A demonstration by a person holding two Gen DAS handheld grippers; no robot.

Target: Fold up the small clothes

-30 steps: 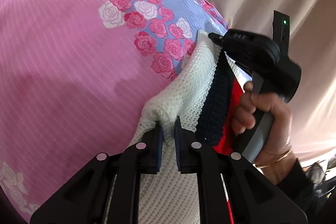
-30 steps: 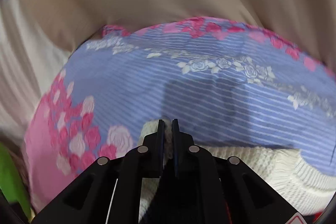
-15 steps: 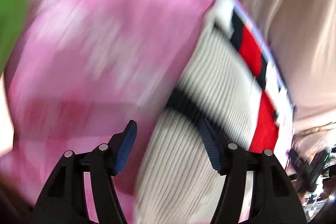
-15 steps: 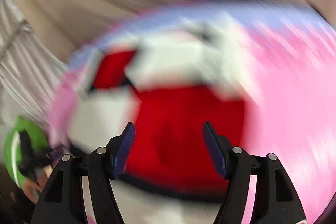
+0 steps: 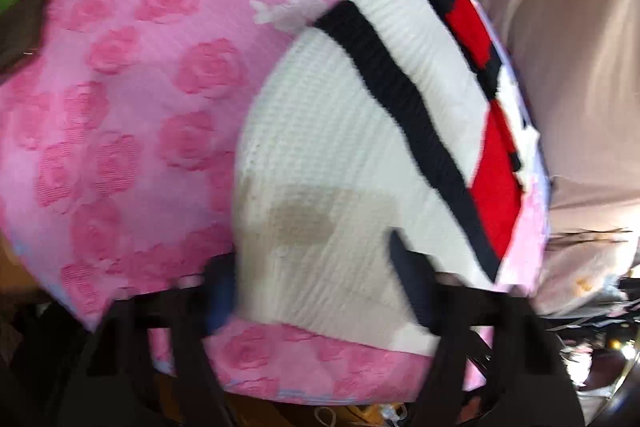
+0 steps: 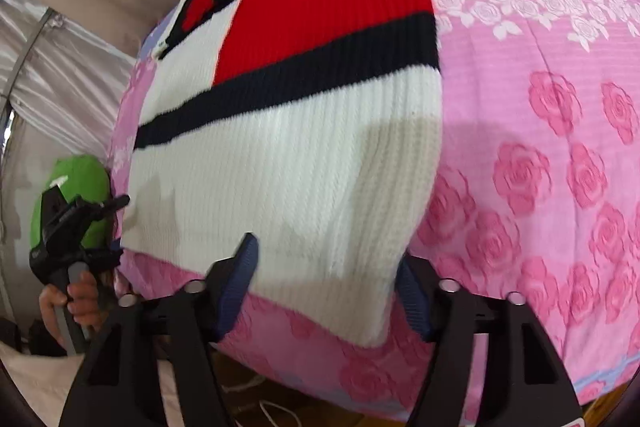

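A small white knit sweater (image 5: 340,155) with a black stripe and red blocks lies flat on the pink rose bedspread (image 5: 120,107). It also shows in the right wrist view (image 6: 288,163). My left gripper (image 5: 316,287) is open and empty over the sweater's near hem. My right gripper (image 6: 328,283) is open and empty over the hem's other near corner. The left gripper also appears in the right wrist view (image 6: 86,211), at the sweater's left edge, held by a hand.
The bedspread (image 6: 540,147) stretches wide to the right of the sweater. A green object (image 6: 76,187) sits off the bed's left side. Beige curtain (image 5: 568,27) hangs behind the bed. The near bed edge lies just under both grippers.
Both grippers were shut on the sweater's far edge a second ago. They have let go, opened, and pulled back to the near hem. The sweater now lies flat.
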